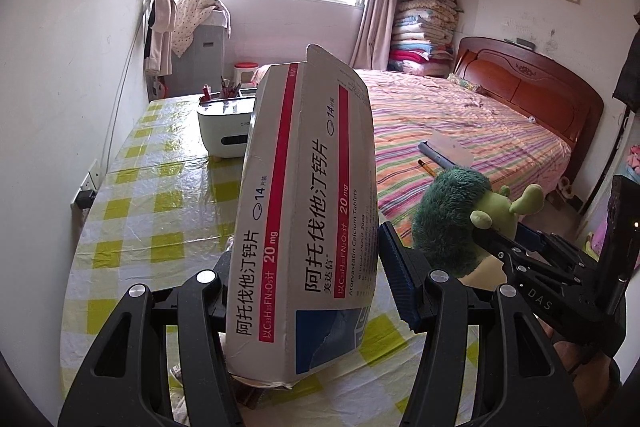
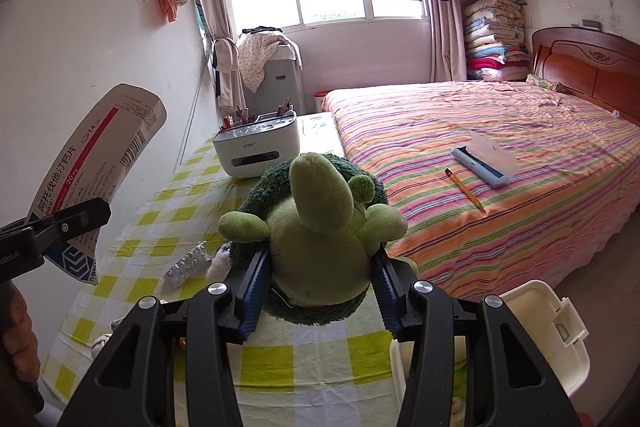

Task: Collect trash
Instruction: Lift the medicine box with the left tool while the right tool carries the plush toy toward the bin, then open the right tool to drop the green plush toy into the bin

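My left gripper [image 1: 308, 275] is shut on a grey and red medicine box [image 1: 304, 219], held tilted above the yellow checked table [image 1: 152, 195]; the box also shows in the right wrist view [image 2: 92, 171]. My right gripper [image 2: 320, 287] is shut on a green plush turtle [image 2: 316, 243], held over the table's right side; the turtle also shows in the left wrist view [image 1: 460, 211]. An empty silver blister pack [image 2: 186, 265] and a white crumpled scrap [image 2: 218, 263] lie on the table left of the turtle.
A white desk organiser [image 2: 256, 147] with pens stands at the table's far end. A white bin with open lid [image 2: 540, 331] sits below the table's right edge. The striped bed [image 2: 500, 167] holds a pencil [image 2: 466, 191] and a pencil case [image 2: 484, 161].
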`<state>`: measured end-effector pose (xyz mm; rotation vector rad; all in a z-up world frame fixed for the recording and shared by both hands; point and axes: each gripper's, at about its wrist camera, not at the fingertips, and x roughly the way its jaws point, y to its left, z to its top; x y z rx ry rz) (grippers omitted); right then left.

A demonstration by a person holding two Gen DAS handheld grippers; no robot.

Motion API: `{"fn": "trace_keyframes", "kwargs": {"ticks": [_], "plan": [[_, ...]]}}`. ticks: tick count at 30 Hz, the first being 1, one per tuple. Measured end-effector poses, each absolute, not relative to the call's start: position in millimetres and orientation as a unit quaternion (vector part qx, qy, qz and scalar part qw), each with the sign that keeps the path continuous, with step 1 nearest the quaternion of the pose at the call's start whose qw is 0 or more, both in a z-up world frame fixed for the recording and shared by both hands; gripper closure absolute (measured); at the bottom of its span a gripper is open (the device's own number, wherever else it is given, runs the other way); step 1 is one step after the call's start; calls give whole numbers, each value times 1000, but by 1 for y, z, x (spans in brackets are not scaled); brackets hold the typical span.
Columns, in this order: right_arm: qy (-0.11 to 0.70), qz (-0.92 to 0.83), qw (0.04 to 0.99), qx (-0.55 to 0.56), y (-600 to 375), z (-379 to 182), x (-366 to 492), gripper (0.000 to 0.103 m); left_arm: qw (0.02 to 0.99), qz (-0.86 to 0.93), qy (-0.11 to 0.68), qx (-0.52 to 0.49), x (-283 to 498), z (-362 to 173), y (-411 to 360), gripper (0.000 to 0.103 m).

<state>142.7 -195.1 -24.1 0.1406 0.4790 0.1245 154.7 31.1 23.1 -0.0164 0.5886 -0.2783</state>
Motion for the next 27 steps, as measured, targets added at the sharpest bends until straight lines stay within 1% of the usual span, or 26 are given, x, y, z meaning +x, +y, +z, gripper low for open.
{"fn": "trace_keyframes", "kwargs": {"ticks": [18,27], "plan": [[229,-44,962,145,-277,-45,100,56,929,-227,288,47,134,13,-85,47],[222,-79,957,171,-298,-48,87,56,919,-254,294,67,131,0,-120,47]]}}
